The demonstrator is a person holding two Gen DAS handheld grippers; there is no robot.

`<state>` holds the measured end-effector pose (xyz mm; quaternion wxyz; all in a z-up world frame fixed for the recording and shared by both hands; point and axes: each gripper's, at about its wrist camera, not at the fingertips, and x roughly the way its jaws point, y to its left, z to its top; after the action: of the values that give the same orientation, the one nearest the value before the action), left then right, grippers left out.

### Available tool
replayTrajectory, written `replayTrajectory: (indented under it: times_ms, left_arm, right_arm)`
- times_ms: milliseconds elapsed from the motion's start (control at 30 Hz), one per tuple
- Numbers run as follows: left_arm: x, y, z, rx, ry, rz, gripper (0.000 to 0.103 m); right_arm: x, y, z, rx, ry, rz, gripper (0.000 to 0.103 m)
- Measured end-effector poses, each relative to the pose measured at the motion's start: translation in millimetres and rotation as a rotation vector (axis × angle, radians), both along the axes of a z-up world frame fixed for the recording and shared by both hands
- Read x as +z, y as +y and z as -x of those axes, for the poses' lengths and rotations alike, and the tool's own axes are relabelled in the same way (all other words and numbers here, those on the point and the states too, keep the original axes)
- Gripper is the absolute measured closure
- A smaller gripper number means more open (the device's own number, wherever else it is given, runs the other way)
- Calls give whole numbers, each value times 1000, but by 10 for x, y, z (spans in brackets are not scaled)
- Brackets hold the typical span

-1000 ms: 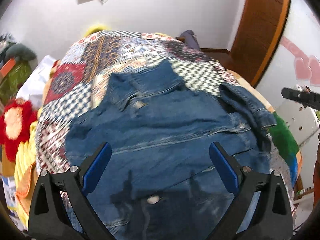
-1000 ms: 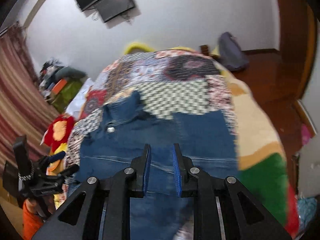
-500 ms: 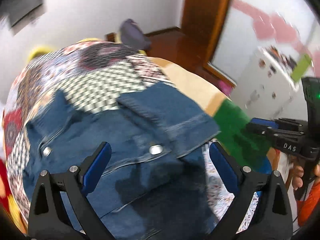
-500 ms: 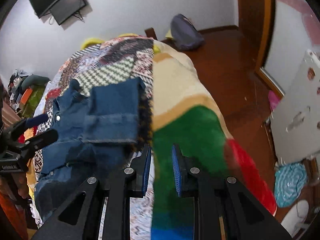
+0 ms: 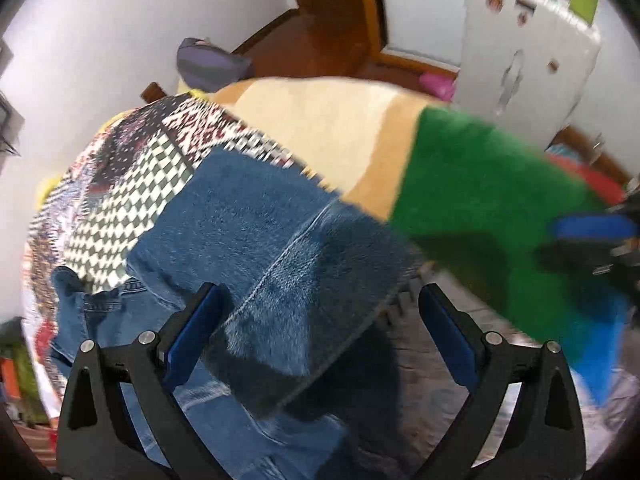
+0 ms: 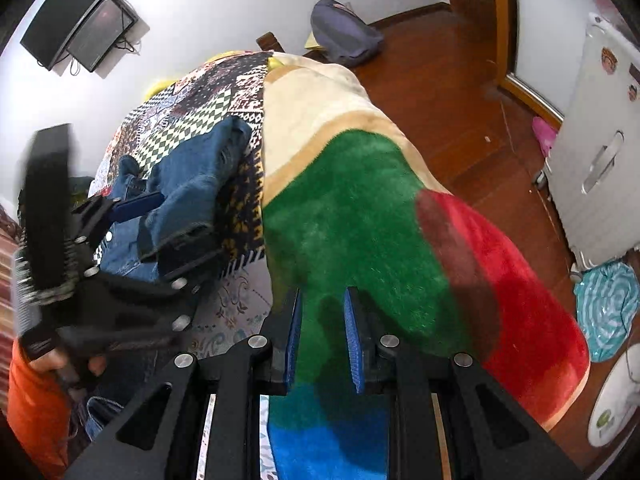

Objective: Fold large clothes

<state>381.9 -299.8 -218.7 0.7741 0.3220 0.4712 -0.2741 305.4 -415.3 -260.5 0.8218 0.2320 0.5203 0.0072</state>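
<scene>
While left claw (image 5: 316, 334) gapes, sleeve (image 5: 280, 248) edge between

Bed (image 6: 224, 216) covered by patchwork quilt (image 5: 132, 184) with checkered panels. Plush blanket (image 6: 360, 220), banded cream, tan, green, red and blue, lies alongside and drapes off the edge. Denim jacket (image 5: 260, 248) rests on the quilt, one folded panel uppermost, its edge near the blanket's green band.

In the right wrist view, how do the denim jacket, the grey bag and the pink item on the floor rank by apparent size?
1. denim jacket
2. grey bag
3. pink item
The jacket lies nearer, so true sizes stay unsure.
</scene>
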Motion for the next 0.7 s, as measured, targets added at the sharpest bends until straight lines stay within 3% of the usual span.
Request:
replayTrajectory:
  times_ms: [67, 133, 167, 300, 433, 500, 700]
  left_arm:
    - [-93, 56, -59, 17, -26, -29, 5]
    - [-104, 144, -141, 61, -12, 3, 14]
    - [-59, 204, -176, 85, -1, 41, 27]
    - [204, 414, -283, 132, 62, 226, 53]
    - [378, 553, -397, 181, 100, 319, 65]
    - [495, 608, -387, 185, 88, 354, 79]
    - [993, 847, -319, 191, 13, 479, 84]
  right_arm:
    - [-1, -10, 19, -3, 3, 5, 86]
    - [-15, -14, 27, -2, 10, 9, 86]
    - [-23, -15, 26, -2, 12, 9, 86]
    - [-34, 3, 24, 0, 15, 13, 86]
    - [-9, 60, -5, 7, 12, 17, 86]
    - [14, 90, -11, 17, 5, 22, 86]
    - [106, 213, -84, 44, -11, 47, 86]
